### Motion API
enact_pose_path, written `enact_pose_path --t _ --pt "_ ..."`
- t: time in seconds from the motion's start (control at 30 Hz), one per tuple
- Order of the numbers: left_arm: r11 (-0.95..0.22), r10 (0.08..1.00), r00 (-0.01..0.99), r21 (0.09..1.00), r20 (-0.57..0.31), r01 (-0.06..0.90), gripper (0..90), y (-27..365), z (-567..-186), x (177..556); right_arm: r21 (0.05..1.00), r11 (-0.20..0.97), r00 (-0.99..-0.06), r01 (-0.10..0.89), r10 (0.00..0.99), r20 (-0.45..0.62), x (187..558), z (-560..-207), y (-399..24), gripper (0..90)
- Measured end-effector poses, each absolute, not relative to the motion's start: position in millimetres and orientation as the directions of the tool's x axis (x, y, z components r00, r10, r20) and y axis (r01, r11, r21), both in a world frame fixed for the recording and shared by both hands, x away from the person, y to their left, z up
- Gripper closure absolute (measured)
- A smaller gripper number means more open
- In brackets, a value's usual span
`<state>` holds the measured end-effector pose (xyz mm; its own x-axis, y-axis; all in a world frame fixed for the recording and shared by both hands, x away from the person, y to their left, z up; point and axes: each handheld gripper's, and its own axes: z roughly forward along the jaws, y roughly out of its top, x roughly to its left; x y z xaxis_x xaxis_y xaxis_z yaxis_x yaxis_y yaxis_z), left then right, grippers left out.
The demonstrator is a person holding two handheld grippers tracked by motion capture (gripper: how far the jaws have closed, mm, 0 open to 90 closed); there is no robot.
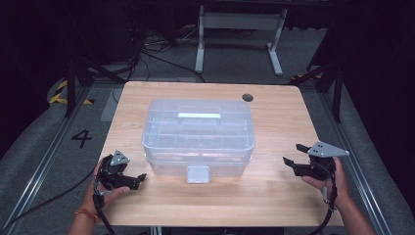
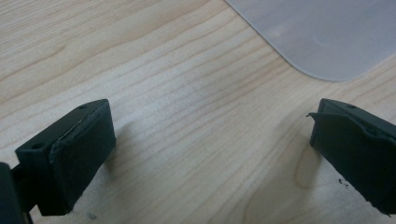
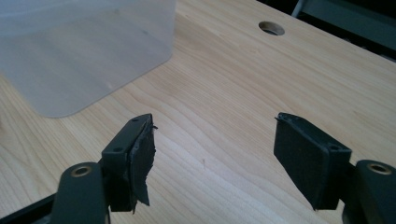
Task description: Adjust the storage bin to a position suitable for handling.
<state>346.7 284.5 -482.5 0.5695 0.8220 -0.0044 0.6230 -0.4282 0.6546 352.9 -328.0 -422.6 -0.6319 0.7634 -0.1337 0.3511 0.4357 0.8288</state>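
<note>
From the high view, a clear plastic storage box (image 1: 198, 137) is sitting mid-table (image 1: 274, 196), long axis running left to right, its lid handle (image 1: 198, 116) lying along that same line and the front latch (image 1: 197, 174) facing the person. The left gripper (image 1: 139, 178) and right gripper (image 1: 292, 155) are resting one at each end of it, well apart from the walls, I'd guess so both can come in at the ends or the latch

In the left gripper view the jaws are standing wide over bare wood, gripping nothing, with a rounded corner of the box (image 2: 322, 32) sitting up ahead to the right

In the right gripper view the jaws are spread wide too, empty, and the box (image 3: 84, 51) is showing off to the upper left, the cable hole (image 3: 272, 28) farther back
</note>
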Motion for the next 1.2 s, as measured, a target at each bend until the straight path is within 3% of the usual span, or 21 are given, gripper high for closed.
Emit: enact_pose_path --t 0.57,1.2 --pt "-0.428 0.820 0.572 0.656 -0.006 0.621 0.6 283.7 -482.7 350.9 0.861 0.453 -0.696 0.231 0.696 -0.179 359.9 -374.1 -270.9 31.2" --pt "-0.431 0.819 0.574 0.653 -0.006 0.622 0.8 284.1 -482.4 350.6 0.895 0.429 -0.739 0.122 0.641 -0.207 379.0 -327.2 -236.7 32.4"
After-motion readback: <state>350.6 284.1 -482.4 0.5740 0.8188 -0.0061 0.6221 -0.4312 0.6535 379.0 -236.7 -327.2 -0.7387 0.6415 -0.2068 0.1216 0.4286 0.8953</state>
